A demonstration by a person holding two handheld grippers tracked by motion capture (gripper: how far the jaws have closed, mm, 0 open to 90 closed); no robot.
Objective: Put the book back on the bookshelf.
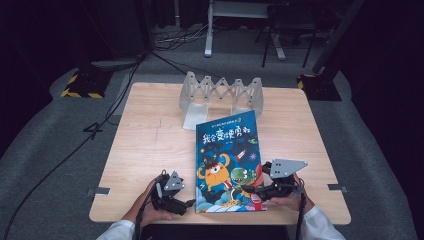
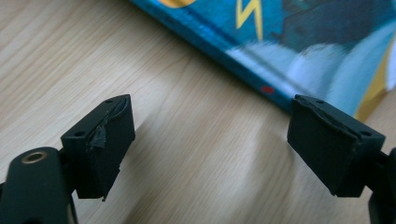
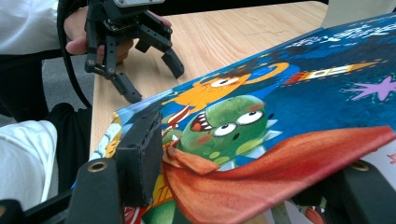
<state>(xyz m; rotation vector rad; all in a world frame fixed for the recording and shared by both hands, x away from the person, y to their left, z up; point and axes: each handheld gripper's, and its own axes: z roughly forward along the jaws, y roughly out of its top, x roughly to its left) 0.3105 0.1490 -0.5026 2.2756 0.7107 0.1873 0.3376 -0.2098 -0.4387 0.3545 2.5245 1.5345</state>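
A blue picture book (image 1: 227, 160) with cartoon monsters on its cover lies on the wooden table (image 1: 145, 150), near the front edge. My left gripper (image 1: 183, 194) rests on the table just left of the book's lower left corner, open and holding nothing; in its own view the left gripper (image 2: 210, 140) has bare wood between its pads and the book's (image 2: 303, 37) edge lies beyond. My right gripper (image 1: 252, 190) is at the book's lower right corner. In the right gripper view it (image 3: 247, 177) straddles the book (image 3: 303, 93), one pad on the cover and the other jaw under the raised edge, jaws wide apart.
A grey accordion-style book rack (image 1: 220, 92) stands at the back middle of the table, behind the book. The other gripper (image 3: 155, 83) and a hand show across the book. Cables and stand feet lie on the grey floor beyond the table.
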